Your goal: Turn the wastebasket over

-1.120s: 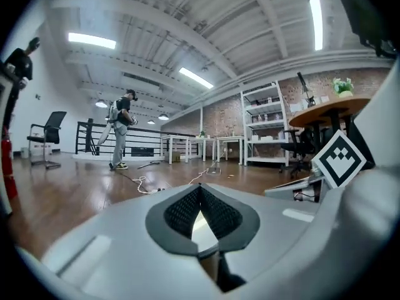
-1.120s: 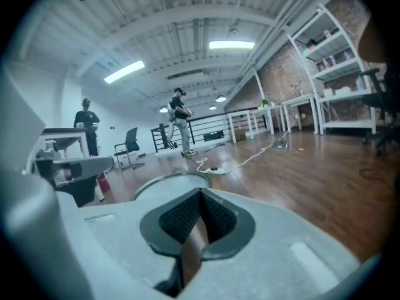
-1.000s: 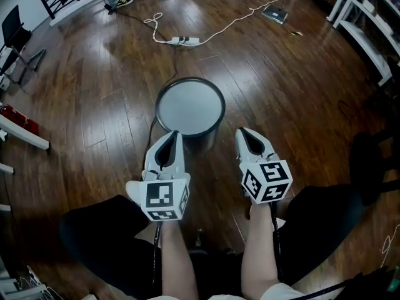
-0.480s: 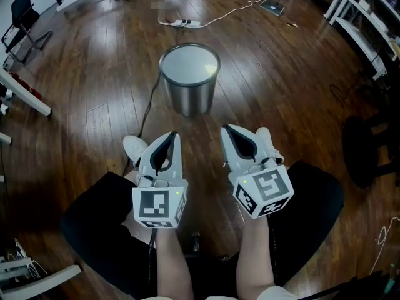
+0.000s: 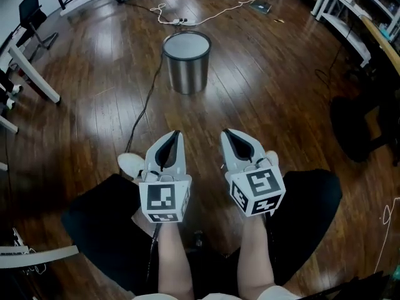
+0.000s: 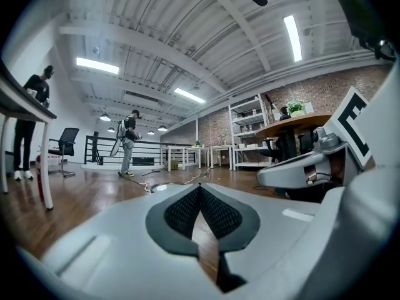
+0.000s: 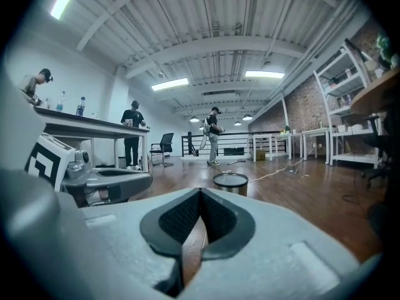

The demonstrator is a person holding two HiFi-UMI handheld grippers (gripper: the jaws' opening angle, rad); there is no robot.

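A round metal wastebasket (image 5: 186,61) stands on the wooden floor well ahead of me, its flat grey closed end facing up. In the right gripper view the wastebasket (image 7: 230,182) shows small, just right of the jaw tips. In the left gripper view only the top edge of the wastebasket (image 6: 159,187) peeks over the jaws. My left gripper (image 5: 175,133) and right gripper (image 5: 227,132) hang side by side above my lap, far short of the basket. Both are shut with nothing between the jaws.
A black cable (image 5: 145,102) runs along the floor past the basket's left side. A power strip (image 5: 175,22) with a white cord lies behind it. A table leg (image 5: 34,74) stands at left, shelving (image 5: 350,24) at right, a dark chair base (image 5: 356,127) near my right.
Both grippers have drawn back from the wastebasket, which now sits much farther away and higher in the head view. The jaws stay shut throughout.
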